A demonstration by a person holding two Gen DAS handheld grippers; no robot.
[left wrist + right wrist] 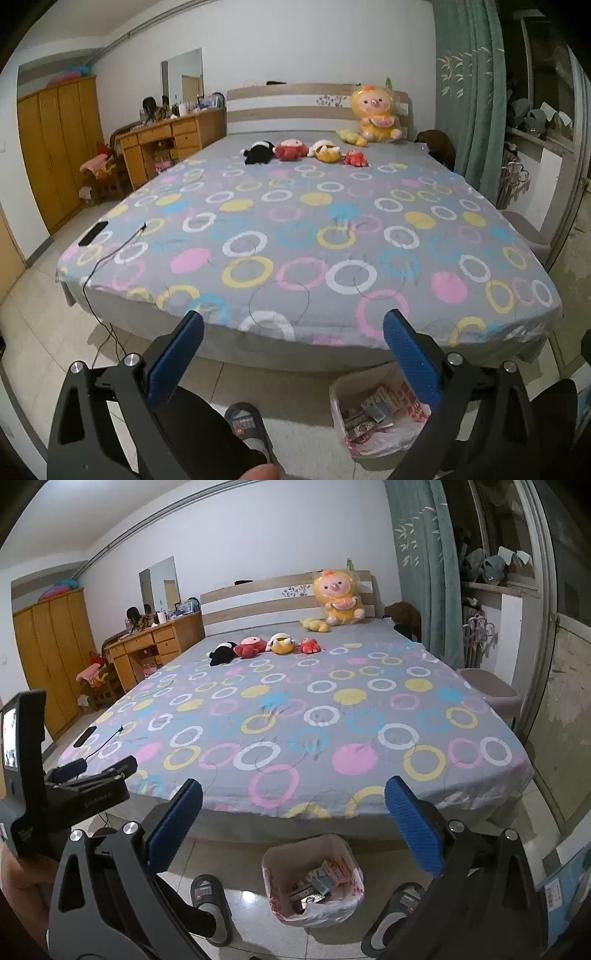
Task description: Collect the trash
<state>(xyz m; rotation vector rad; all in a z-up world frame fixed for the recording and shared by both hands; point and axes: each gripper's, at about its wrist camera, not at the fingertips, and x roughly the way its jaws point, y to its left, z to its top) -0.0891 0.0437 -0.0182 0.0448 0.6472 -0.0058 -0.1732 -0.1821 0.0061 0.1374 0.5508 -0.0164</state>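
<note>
A small trash bin (pixel 380 417) lined with a white and red plastic bag stands on the tiled floor at the foot of the bed; it also shows in the right wrist view (pixel 314 882). Several wrappers and packets lie inside it. My left gripper (pixel 293 354) is open and empty, held above the floor, left of the bin. My right gripper (pixel 293 830) is open and empty, held above the bin. The left gripper body (pixel 70 786) shows at the left of the right wrist view.
The bed (pixel 295 229) has a grey sheet with coloured rings, several plush toys (pixel 291 149) near the headboard, a big yellow plush (pixel 375 114), and a phone (pixel 93 233) with cable at its left edge. Slippered feet (pixel 210 897) stand by the bin. Desk (pixel 162 144) and wardrobe (pixel 55 155) at left.
</note>
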